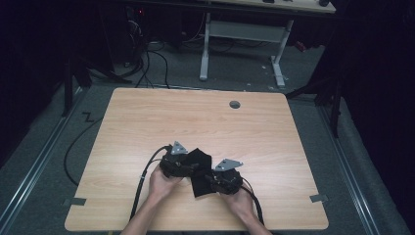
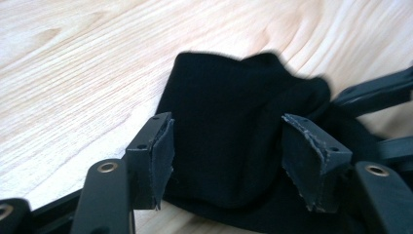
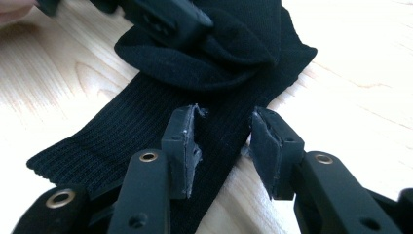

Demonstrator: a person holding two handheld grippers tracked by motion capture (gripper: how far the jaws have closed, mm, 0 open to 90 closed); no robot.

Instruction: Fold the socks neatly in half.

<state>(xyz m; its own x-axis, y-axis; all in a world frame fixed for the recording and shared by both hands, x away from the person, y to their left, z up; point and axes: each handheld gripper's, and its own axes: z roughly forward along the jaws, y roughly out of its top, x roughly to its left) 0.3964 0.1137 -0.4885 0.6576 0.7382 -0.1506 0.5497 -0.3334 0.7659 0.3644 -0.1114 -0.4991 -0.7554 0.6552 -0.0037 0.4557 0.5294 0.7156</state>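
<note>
The person's forearms come in at the near edge of the counter (image 1: 147, 117), each hand holding a tool. Both tools meet at a black sock (image 1: 200, 171) lying on the near middle of the counter, well short of the round grommet hole (image 1: 235, 104) at the far side. The left tool (image 2: 226, 156) is wide open, its pads either side of a bunched fold of the sock without closing on it. The right tool (image 3: 221, 146) is partly open, its jaws straddling the sock's ribbed band flat on the wood, gripping nothing. Beyond the right tool the sock folds over on itself. Past the counter, across the grey floor, stands a white desk frame (image 1: 244, 34)
</note>
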